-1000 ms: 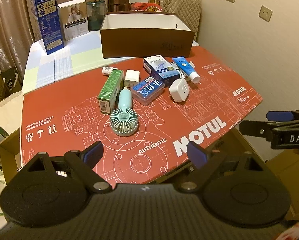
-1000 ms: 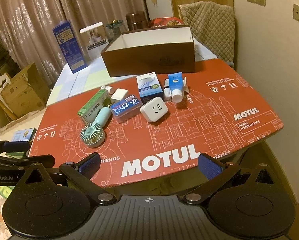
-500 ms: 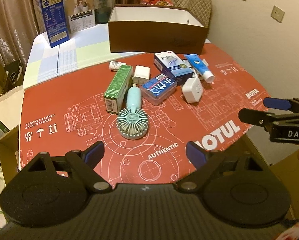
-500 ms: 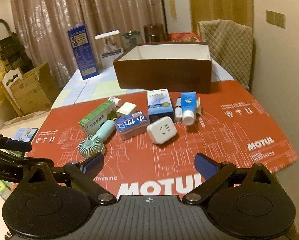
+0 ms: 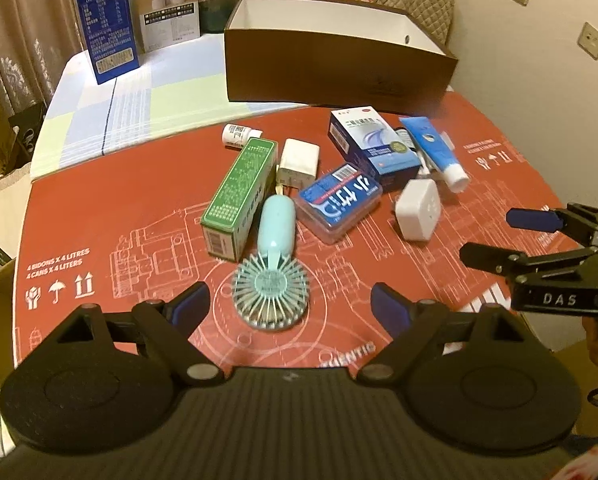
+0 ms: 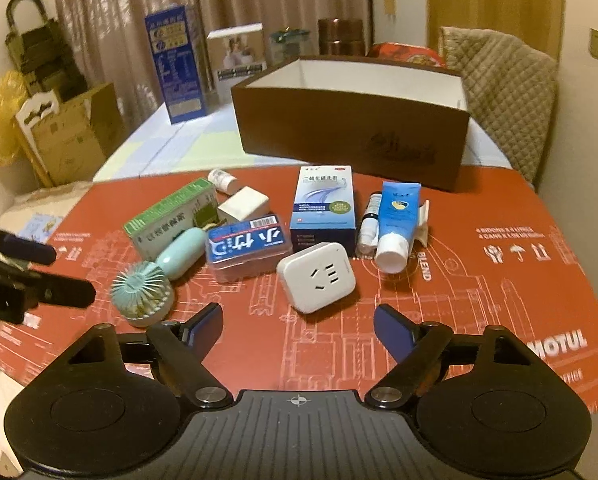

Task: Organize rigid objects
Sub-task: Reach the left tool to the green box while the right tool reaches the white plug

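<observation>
Small items lie clustered on a red printed mat (image 5: 139,216). They include a mint handheld fan (image 5: 273,276), a green carton (image 5: 241,196), a blue clear case (image 5: 339,202), a white plug adapter (image 6: 319,276), a blue-and-white medicine box (image 6: 325,204) and a blue tube (image 6: 397,220). An open brown box (image 5: 339,64) stands behind them. My left gripper (image 5: 289,306) hovers open just short of the fan head, holding nothing. My right gripper (image 6: 299,324) hangs just short of the plug adapter. Its jaws are closing with nothing between them.
A white charger cube (image 5: 299,162) and a small white bottle (image 5: 239,136) lie beside the green carton. A tall blue carton (image 5: 107,20) and a white carton (image 5: 167,4) stand at the back left. A wall (image 5: 539,80) runs along the right. Cardboard boxes (image 6: 71,136) sit on the floor.
Both grippers have moved forward and down towards the cluster, so the fan and the plug adapter now loom larger. The right gripper's jaws have narrowed.
</observation>
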Demonstrator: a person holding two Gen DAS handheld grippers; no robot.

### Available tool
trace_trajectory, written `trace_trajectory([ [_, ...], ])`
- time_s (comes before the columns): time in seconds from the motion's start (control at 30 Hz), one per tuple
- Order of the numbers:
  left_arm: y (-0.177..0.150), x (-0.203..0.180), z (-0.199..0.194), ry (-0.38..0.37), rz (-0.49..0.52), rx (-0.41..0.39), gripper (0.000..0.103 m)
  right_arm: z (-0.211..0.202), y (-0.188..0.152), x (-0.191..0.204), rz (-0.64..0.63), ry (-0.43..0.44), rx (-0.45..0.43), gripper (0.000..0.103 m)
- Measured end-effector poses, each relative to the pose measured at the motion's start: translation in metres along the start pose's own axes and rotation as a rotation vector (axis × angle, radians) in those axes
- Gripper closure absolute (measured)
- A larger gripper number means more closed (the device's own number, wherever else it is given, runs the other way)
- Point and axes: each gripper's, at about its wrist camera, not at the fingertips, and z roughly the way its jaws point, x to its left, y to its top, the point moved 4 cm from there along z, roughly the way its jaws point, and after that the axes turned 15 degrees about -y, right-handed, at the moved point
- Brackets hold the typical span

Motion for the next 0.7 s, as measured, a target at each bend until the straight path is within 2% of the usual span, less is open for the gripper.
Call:
trace_trajectory([
  [0.37,0.023,0.013,0.042,0.032,-0.044,0.048,0.018,0.058,0.016,-0.001,-0.138,0.035,0.026,0.029],
  [0.7,0.035,0.020,0.054,0.061,-0.071,0.063,0.018,0.093,0.019,0.007,-0.251,0.050,0.035,0.030],
])
